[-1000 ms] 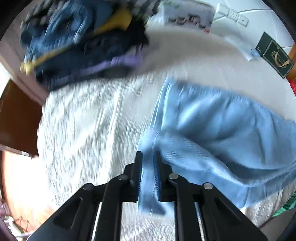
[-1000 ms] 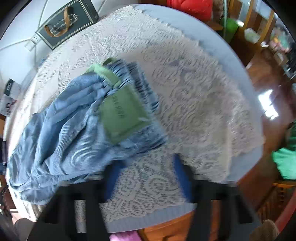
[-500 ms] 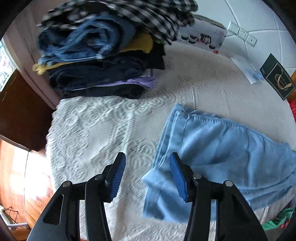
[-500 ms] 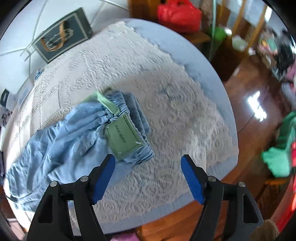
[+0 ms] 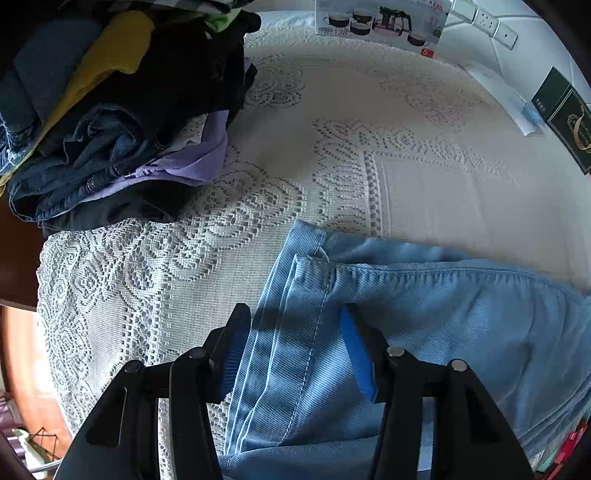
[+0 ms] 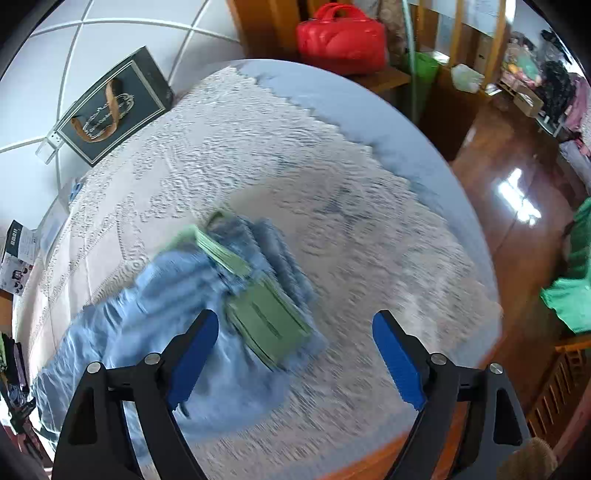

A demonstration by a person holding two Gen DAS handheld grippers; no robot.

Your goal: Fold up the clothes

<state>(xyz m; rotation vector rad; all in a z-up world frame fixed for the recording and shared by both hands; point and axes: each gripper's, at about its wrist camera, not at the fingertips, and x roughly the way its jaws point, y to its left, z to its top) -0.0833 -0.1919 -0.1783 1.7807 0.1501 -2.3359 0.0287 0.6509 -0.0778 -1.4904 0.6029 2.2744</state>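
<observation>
Light blue trousers [image 5: 424, 317] lie on the white lace tablecloth [image 5: 207, 240]. My left gripper [image 5: 295, 347] is open, its blue pads on either side of the trouser leg's hemmed end, low over the cloth. In the right wrist view the same trousers [image 6: 166, 317] show their gathered waistband with a green label [image 6: 266, 321]. My right gripper [image 6: 295, 354] is wide open above the waistband end, the label lying between the pads. That view is blurred.
A pile of folded clothes [image 5: 110, 110] in dark blue, black, yellow and purple sits at the table's far left. A printed box [image 5: 380, 22] and a dark gift box [image 6: 110, 110] stand at the back by the wall. A red bag [image 6: 340, 37] and wooden floor [image 6: 517, 192] lie beyond the table's right edge.
My left gripper let go of the trouser leg end, opened and dropped closer over the hem. My right gripper stayed open and shifted over the waistband.
</observation>
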